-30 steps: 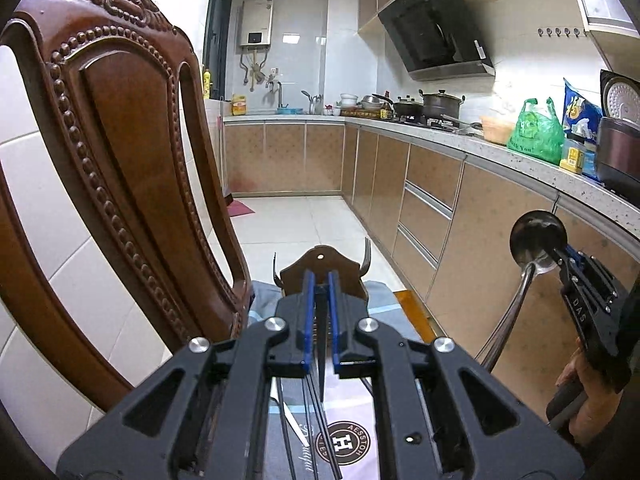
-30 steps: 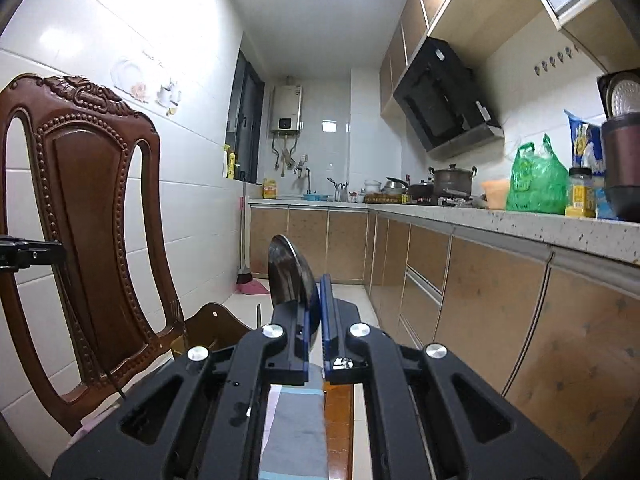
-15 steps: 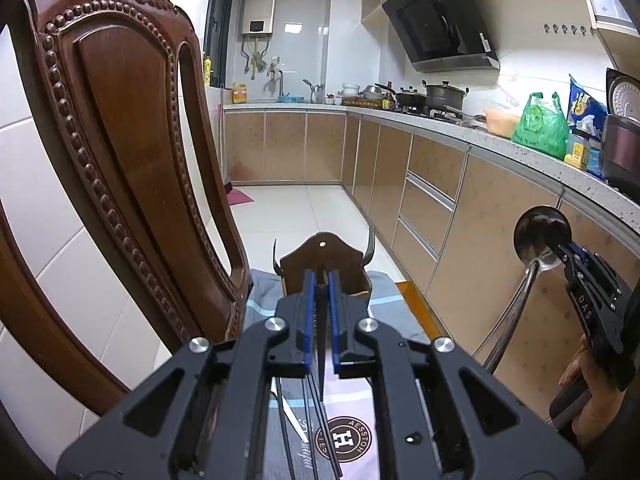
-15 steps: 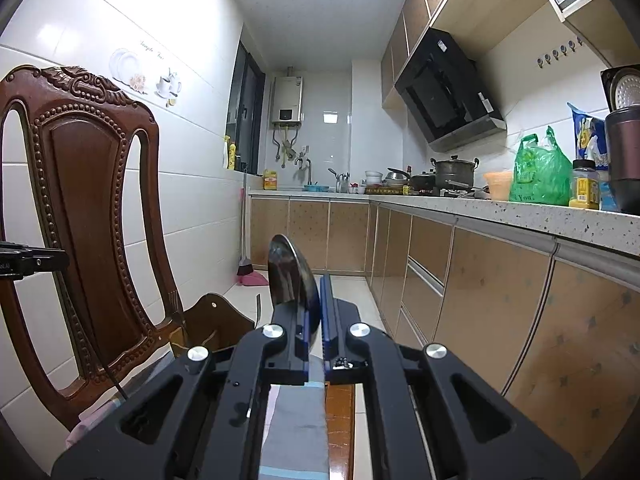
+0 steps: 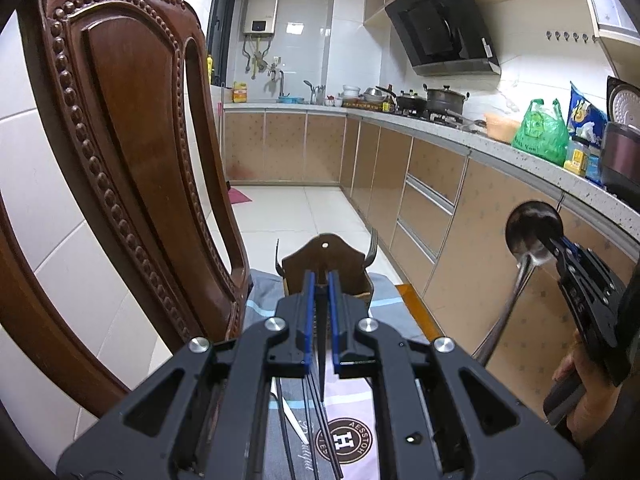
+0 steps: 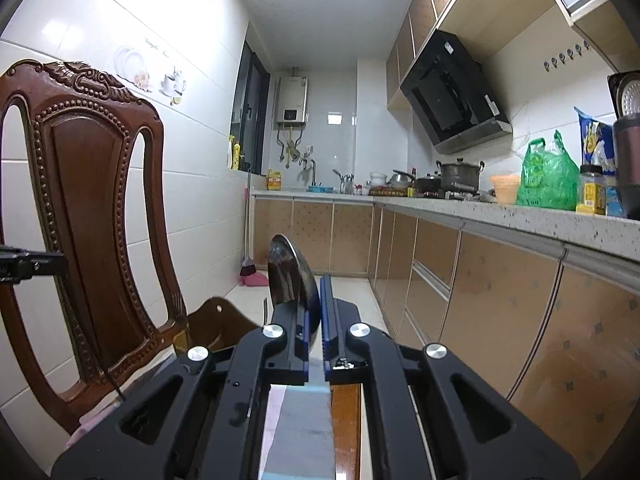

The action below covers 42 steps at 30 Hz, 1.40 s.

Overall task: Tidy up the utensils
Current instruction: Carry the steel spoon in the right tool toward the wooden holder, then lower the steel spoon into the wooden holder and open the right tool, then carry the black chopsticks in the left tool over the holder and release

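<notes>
- The left gripper [image 5: 320, 280] is seen at the bottom middle of the left view. Its blue fingers [image 5: 307, 316] are nearly together, and thin dark chopsticks [image 5: 320, 364] are clamped between them.
- The lower ends of the chopsticks are partly hidden under the black gripper body, so how many there are cannot be told.
- A brown wooden holder [image 5: 326, 266] is seen just past the fingertips, in the middle of the frame. Its lower part is hidden by the gripper.
- A fork [image 5: 372, 246] is stood up at the holder's right side. Only its top is shown.
- The right gripper [image 6: 320, 300] is closed on a big metal spoon [image 6: 290, 276]. The bowl of the spoon is held up above the fingers in the middle of the right view. Its handle is hidden there.
- In the left view, the spoon [image 5: 530, 228] is seen at the right edge, with its handle pointed down.
- A striped cloth [image 5: 352, 408] is laid under everything, mostly covered.
- A carved chair back [image 5: 132, 140] is seen at the left, cut off by the frame.
</notes>
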Tool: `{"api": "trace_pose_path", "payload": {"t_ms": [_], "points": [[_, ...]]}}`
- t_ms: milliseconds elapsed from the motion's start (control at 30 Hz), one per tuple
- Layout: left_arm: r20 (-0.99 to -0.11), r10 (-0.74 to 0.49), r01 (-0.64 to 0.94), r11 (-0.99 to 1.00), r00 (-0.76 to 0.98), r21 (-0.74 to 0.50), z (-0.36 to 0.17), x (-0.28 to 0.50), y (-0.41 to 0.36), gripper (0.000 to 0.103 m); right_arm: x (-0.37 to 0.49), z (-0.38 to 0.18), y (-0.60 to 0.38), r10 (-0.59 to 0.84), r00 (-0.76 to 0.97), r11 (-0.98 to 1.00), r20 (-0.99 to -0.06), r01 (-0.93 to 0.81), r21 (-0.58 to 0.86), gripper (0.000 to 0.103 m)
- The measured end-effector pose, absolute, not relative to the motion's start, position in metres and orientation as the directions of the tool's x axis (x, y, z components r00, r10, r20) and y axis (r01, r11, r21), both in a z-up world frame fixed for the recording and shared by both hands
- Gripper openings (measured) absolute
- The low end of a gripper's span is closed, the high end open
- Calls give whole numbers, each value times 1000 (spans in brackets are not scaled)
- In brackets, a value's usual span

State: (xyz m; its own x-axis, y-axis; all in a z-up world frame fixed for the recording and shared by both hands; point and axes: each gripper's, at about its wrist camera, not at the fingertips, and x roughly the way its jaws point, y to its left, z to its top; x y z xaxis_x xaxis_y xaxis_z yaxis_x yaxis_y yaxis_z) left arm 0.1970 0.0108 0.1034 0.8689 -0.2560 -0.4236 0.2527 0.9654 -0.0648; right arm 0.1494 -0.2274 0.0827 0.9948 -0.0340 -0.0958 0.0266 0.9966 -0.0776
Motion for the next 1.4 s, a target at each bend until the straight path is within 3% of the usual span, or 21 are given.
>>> {"api": "trace_pose_path", "payload": {"t_ms": [300, 533, 700, 900, 933, 967, 1000, 1067, 1233, 1400], "points": [[-433, -274, 265, 961, 859, -83, 93, 211, 20, 6, 252, 110, -184, -94, 996, 988, -9, 92, -122, 5], [-446, -294, 259, 956, 846, -139, 85, 234, 41, 6, 338, 93, -158, -163, 986, 972, 37, 167, -165, 5], [-447, -298, 250, 954, 844, -164, 81, 245, 51, 6, 378, 58, -152, -214, 977, 958, 23, 214, -188, 5], [-463, -296, 245, 955, 835, -168, 74, 252, 49, 6, 396, 9, -150, -220, 972, 964, -83, 204, -168, 6], [-464, -296, 245, 955, 835, -168, 73, 253, 49, 6, 396, 4, -152, -213, 972, 967, -100, 196, -162, 11], [-465, -296, 246, 955, 835, -165, 73, 253, 48, 6, 394, 2, -153, -220, 969, 966, -110, 201, -161, 31], [-464, -294, 245, 956, 836, -164, 74, 253, 48, 6, 390, 2, -155, -237, 966, 963, -101, 220, -158, 63], [-462, -291, 243, 957, 838, -161, 74, 253, 47, 6, 372, 6, -162, -269, 961, 955, -62, 258, -145, 90], [-462, -280, 233, 960, 842, -158, 73, 252, 47, 6, 300, 27, -214, -185, 978, 981, -100, 189, 41, 96], [-449, -271, 218, 962, 852, -166, 72, 248, 43, 6, 186, 2, -259, -101, 988, 978, -120, 120, 169, 100]]}}
